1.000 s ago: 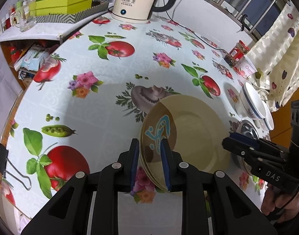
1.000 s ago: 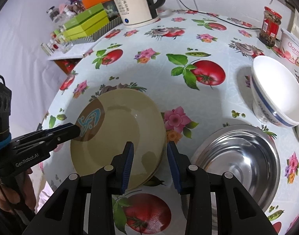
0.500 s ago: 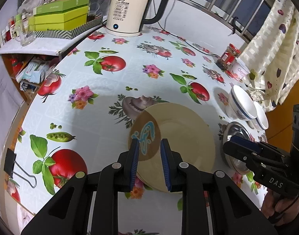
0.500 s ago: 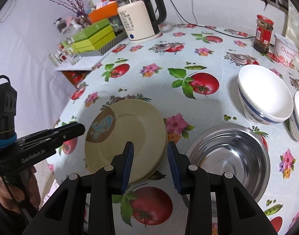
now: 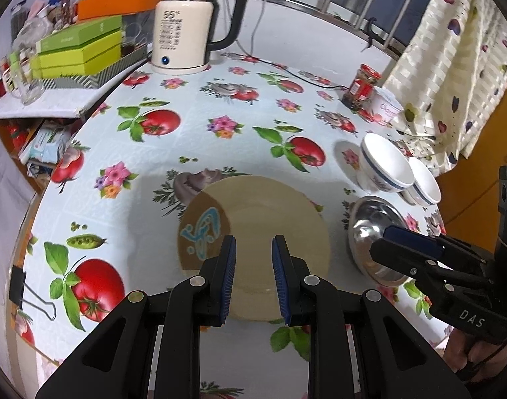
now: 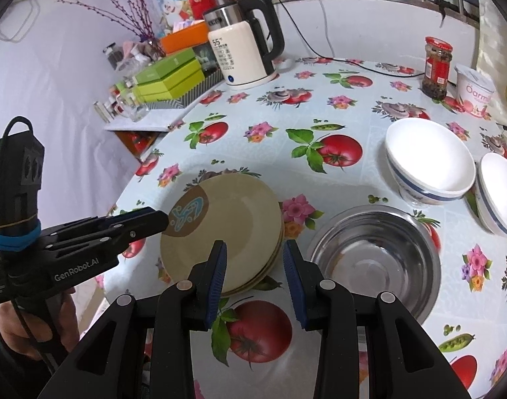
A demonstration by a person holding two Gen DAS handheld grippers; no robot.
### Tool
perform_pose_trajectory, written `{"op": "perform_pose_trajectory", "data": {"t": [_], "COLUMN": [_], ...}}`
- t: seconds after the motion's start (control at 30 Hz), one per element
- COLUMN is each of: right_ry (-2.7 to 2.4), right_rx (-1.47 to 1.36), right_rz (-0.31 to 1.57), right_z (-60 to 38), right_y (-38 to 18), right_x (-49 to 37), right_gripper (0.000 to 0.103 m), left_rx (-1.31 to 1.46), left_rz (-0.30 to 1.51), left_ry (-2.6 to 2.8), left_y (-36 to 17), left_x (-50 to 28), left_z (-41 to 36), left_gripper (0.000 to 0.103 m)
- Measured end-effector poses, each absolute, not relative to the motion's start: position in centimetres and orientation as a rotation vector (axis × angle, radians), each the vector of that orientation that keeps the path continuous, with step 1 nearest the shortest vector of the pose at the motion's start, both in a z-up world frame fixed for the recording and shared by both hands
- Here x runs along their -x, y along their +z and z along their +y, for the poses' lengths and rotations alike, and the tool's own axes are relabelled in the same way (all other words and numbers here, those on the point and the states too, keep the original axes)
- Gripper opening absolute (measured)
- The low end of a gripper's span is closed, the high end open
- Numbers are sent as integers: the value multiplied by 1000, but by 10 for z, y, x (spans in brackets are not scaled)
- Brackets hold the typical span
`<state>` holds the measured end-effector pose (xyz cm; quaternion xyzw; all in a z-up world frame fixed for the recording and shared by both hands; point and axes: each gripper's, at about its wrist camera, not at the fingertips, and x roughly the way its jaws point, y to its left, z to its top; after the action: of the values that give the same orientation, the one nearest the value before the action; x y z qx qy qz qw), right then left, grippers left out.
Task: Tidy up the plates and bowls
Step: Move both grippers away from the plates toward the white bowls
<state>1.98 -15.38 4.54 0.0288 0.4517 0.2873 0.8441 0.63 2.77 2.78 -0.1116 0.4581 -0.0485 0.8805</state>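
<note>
A stack of beige plates (image 5: 270,226) with a brown and blue corner pattern lies on the tomato-print tablecloth; it also shows in the right wrist view (image 6: 233,232). My left gripper (image 5: 253,266) is open and empty above the stack's near edge. My right gripper (image 6: 255,262) is open and empty over the stack's right edge. A steel bowl (image 6: 376,259) lies right of the stack, also in the left wrist view (image 5: 373,232). Two white bowls with blue bands (image 6: 429,163) (image 6: 499,193) stand beyond it.
A white electric kettle (image 6: 243,56) with its cable stands at the back. Green boxes (image 6: 170,76) and small jars sit on a side shelf at the left. A red-lidded jar (image 6: 436,66) and a yoghurt tub (image 6: 474,89) stand at the back right. A binder clip (image 5: 24,292) grips the table's left edge.
My left gripper has let go of the plate, opened and drawn back and up. The plate now lies flat on the stack. My right gripper has also risen and opened wider.
</note>
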Motion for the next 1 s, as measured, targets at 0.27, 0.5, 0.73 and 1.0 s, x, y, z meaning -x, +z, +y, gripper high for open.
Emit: {"op": "perform_pose_trajectory", "data": {"t": [0.27, 0.5, 0.73, 1.0], "right_ry": [567, 527, 475, 397], "right_rx": [-87, -106, -124, -164], "right_rz": [925, 914, 903, 921], "right_z": [-174, -191, -211, -240], "right_y": [56, 61, 66, 59], "right_x": [-19, -22, -29, -46], "right_gripper": [35, 35, 35, 35], "left_rx": [184, 152, 131, 127], "left_rz": [944, 938, 933, 955], "left_ry": [-152, -191, -236, -293], "left_y": [35, 39, 39, 32], "left_x": [-14, -22, -38, -63], "left_z": [6, -8, -21, -39], "left_gripper": [23, 23, 23, 23]}}
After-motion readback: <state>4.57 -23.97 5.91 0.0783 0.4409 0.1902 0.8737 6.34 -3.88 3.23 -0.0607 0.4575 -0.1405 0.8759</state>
